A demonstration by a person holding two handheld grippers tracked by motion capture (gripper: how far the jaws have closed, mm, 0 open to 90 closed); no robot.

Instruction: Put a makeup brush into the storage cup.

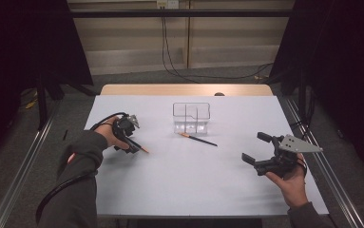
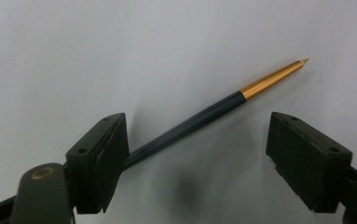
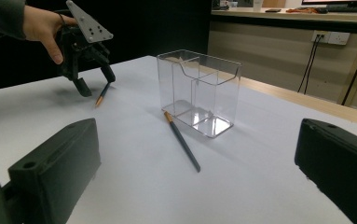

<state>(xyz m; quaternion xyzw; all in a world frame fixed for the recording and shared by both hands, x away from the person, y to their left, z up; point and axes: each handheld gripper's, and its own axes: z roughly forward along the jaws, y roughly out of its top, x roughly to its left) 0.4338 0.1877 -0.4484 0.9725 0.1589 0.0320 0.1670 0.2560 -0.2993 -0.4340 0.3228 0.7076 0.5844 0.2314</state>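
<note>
Down on the desk, the left tongs straddle a pen lying flat, jaws apart, one touching its barrel, the other clear. Farther right, the right tongs hover wide and empty. Between them sit a clear holder and a second pen just before it.

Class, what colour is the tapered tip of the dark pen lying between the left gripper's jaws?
Metallic gold-orange tip, seen best in the left gripper view.
</note>
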